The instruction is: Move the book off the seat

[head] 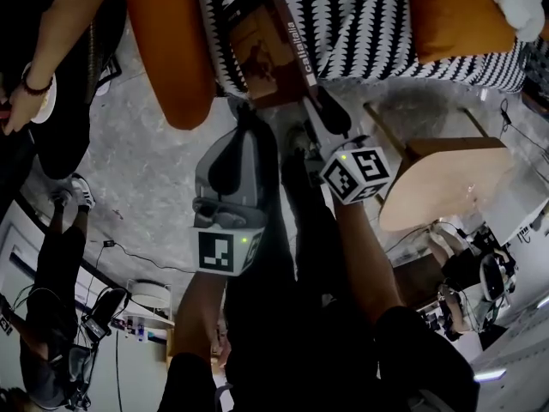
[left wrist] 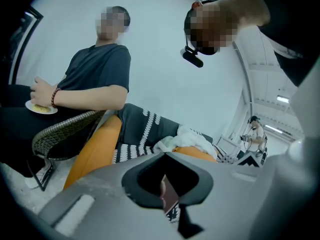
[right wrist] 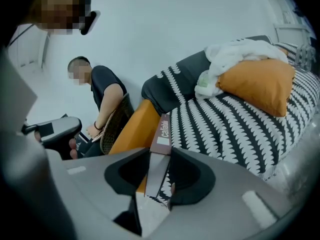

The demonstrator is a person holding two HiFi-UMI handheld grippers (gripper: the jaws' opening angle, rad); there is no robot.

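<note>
Clamped the book (head: 262, 51) in the right gripper (right wrist: 158, 181), with the jaws pressed on both covers and the spine and its light lettering turned up. Pinched a thin edge of the same book in the left gripper (left wrist: 169, 196) as well. Held it tilted at the front edge of the black-and-white patterned seat (head: 369, 24), just beside the orange cushion (head: 167, 50). Couldn't tell whether it cleared the fabric. Spotted a person (left wrist: 95, 79) in a wicker chair (left wrist: 62, 134) off to the side.
</note>
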